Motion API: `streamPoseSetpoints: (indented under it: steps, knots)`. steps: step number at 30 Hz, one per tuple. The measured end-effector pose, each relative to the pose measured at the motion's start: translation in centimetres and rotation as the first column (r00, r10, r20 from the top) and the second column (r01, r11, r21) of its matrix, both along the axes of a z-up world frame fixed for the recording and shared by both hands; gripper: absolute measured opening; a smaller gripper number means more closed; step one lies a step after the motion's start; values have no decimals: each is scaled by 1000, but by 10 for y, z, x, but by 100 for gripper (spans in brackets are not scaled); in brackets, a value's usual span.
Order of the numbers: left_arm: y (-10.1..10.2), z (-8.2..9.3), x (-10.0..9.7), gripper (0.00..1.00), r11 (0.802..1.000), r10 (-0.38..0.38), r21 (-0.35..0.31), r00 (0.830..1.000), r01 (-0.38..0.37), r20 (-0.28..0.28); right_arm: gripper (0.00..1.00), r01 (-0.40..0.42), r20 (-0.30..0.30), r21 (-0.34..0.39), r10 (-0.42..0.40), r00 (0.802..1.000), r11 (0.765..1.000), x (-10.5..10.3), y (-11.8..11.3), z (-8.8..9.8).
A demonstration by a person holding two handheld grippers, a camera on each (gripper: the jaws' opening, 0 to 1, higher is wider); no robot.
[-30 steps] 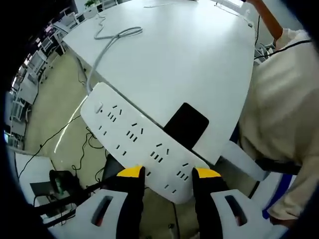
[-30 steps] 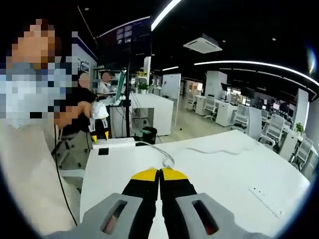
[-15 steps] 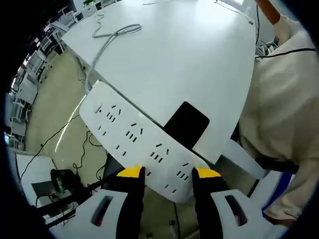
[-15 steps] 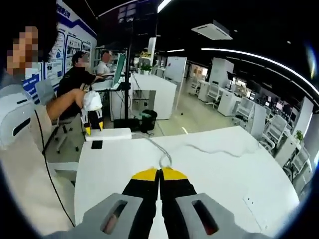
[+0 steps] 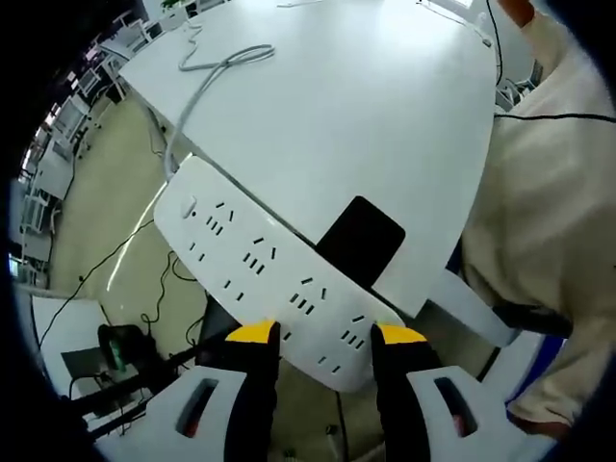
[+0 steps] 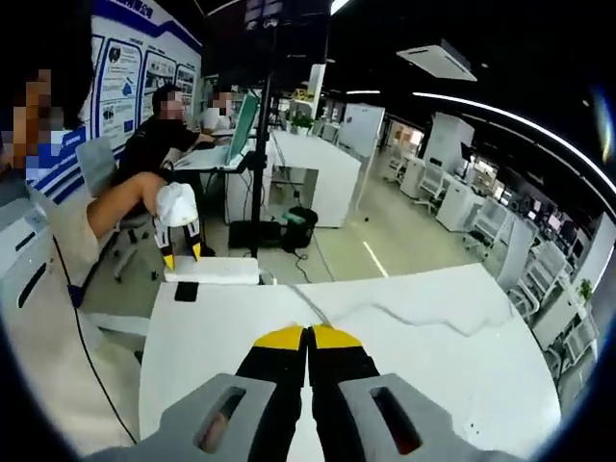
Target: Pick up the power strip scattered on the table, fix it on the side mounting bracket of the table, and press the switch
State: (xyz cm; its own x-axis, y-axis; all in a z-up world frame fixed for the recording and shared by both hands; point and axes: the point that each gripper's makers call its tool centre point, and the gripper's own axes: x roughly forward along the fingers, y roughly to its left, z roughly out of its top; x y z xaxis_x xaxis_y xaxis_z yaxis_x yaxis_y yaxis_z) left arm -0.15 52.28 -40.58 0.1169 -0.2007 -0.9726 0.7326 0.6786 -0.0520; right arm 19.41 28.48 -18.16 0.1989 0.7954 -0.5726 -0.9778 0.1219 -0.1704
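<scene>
Power strip [image 5: 269, 274] in left gripper [image 5: 325, 334]; right gripper [image 6: 308, 336] closed, seemingly empty.

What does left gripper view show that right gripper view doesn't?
Left gripper view: the power strip's socket face close up, held at the table edge between the left gripper's jaws, beside a black bracket. Right gripper view: the shut right gripper and the office beyond. Both: the white table, the strip and its cable.

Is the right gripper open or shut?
Shut: in the right gripper view the right gripper's yellow tips meet with no gap and hold nothing, above the table.
</scene>
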Motion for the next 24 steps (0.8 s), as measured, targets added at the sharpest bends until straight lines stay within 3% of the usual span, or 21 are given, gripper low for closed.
streamPoseSetpoints:
  steps: [9,24]
  knots:
    - [0,0,0,43,1000,-1,-7,1000,1,6,0,-51,3,-26,51,999,998,-3,35,4]
    - [0,0,-1,43,1000,-10,3,1000,10,-3,0,-141,-47,-62,138,989,988,-11,99,-13]
